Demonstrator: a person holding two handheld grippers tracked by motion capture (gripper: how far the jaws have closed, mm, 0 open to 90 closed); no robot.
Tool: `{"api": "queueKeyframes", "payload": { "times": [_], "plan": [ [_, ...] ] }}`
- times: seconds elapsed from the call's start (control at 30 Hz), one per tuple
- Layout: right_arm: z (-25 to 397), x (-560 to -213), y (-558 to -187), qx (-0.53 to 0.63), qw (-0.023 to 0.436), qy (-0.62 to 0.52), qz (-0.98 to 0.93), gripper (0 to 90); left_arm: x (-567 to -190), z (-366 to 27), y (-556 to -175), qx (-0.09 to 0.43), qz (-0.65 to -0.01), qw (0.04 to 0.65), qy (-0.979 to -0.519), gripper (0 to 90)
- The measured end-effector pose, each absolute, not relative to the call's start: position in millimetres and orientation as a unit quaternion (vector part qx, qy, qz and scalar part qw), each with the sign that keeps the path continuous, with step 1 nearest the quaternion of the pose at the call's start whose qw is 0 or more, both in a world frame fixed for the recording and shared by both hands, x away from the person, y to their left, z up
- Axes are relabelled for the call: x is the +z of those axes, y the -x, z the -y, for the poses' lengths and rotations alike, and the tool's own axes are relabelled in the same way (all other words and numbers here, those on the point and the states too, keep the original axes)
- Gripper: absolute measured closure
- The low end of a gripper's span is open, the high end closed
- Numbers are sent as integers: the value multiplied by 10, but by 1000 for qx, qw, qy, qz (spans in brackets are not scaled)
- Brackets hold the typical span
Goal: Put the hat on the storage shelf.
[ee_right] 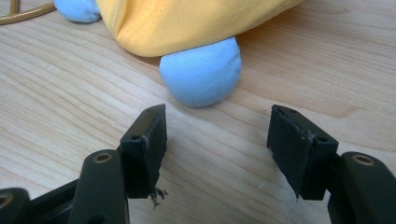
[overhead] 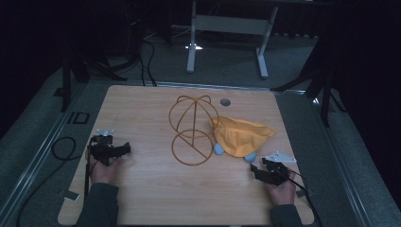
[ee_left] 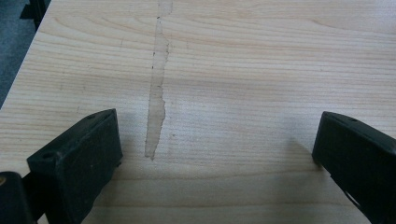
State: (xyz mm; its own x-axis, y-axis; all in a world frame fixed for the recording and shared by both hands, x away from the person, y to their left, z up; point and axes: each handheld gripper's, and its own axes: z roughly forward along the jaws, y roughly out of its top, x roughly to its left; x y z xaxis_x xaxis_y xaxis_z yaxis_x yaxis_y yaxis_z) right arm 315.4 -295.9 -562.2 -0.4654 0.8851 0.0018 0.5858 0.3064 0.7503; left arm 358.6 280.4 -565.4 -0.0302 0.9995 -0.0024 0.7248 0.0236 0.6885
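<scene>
1. The floor (overhead: 56, 101) beside the table's (overhead: 142, 198) left edge carries a dark mark that looks like the letters "ID".
2. No other text can be read.

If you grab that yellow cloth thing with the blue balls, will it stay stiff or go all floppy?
Probably floppy: the yellow cloth lies slumped in soft folds on the table. It looks light, being thin fabric. The blue ball in front of the right tool looks padded, so it would likely squash rather than slip.
</scene>
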Motion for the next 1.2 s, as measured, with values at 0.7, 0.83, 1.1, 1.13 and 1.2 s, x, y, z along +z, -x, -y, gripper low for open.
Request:
{"api": "queueKeyframes", "payload": {
  "times": [0.7, 0.83, 1.1, 1.13, 1.2],
  "plan": [
    [2969, -5562, -3192, 333, 205, -479, -786, 538, -5651, -2739, -3567, 260, -655, 263, -660, 14],
    [2986, -5537, -3207, 326, 194, -469, -798, 555, -5652, -2730, -3564, 259, -653, 264, -660, 14],
    [2952, -5492, -3271, 311, 172, -449, -820, 532, -5652, -2728, -3563, 259, -653, 264, -661, 14],
    [2941, -5488, -3284, 309, 170, -444, -824, 519, -5652, -2728, -3563, 259, -653, 264, -661, 14],
    [2936, -5486, -3289, 308, 168, -443, -825, 509, -5652, -2728, -3563, 259, -653, 264, -661, 14]
  ]
}}
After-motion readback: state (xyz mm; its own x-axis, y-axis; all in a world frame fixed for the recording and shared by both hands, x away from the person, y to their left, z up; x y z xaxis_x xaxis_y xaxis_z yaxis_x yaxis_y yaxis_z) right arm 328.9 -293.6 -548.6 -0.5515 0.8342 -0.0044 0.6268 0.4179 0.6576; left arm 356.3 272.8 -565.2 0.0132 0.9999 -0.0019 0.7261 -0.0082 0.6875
